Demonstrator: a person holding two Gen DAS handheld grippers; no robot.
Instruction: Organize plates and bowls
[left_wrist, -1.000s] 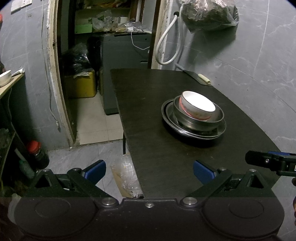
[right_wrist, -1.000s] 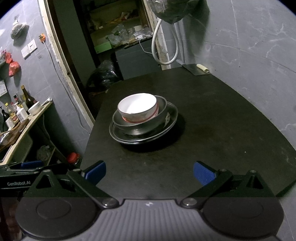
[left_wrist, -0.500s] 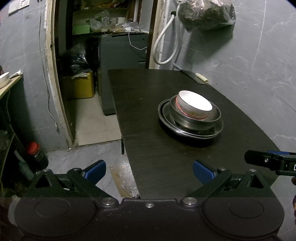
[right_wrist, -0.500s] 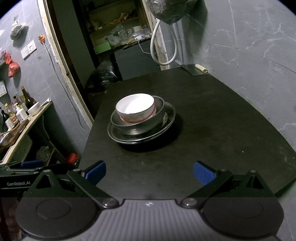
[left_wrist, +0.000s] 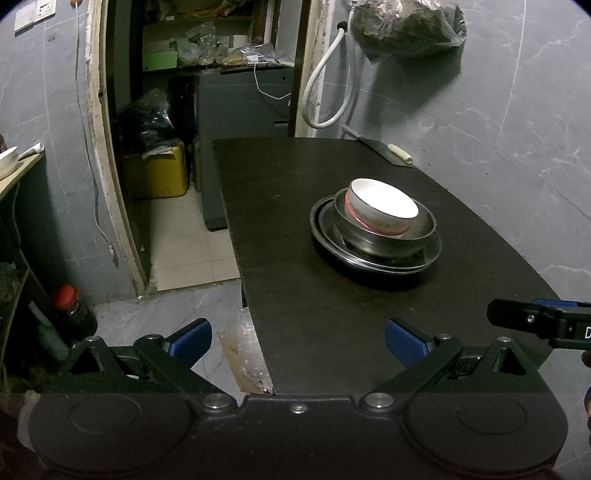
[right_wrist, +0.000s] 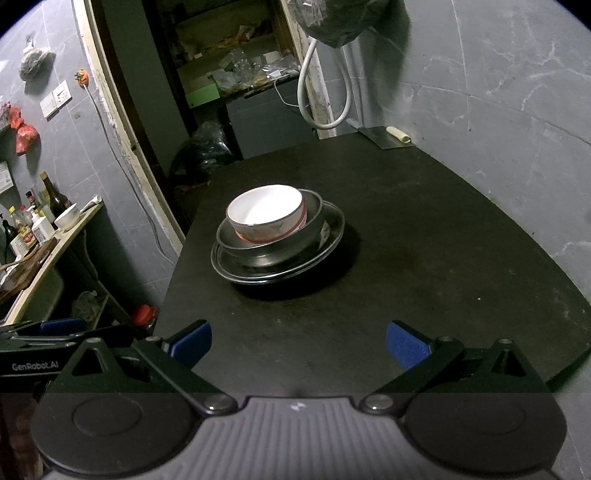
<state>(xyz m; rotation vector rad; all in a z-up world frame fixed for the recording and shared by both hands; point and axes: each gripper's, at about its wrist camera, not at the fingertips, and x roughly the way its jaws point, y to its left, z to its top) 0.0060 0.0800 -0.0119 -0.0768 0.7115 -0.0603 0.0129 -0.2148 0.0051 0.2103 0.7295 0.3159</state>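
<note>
Bowls (right_wrist: 266, 218) sit stacked, well beyond both grippers' spread fingers (right_wrist: 190, 341).

- Grey marbled tile walls (left_wrist: 498, 122) enclose the room, with pale grout lines curving across them.
- A dark table (right_wrist: 424, 236) stands against the wall, its top matte black.
- An open doorway (left_wrist: 110, 155) with a chipped pale frame leads to a cluttered storage space with shelves (left_wrist: 207, 48) of bags and packets.
- A dark cabinet (left_wrist: 243, 110) sits inside, beside a yellow box (left_wrist: 157, 177) on pale floor tiles (left_wrist: 188, 240).
- A white hose (left_wrist: 325, 88) loops down the wall under a hanging plastic bag (left_wrist: 406, 26).
- A wooden shelf (right_wrist: 44, 254) at the left carries bottles (right_wrist: 51, 199).
- A wall switch (right_wrist: 55, 98) is mounted left of the doorway.
- Light is dim.
</note>
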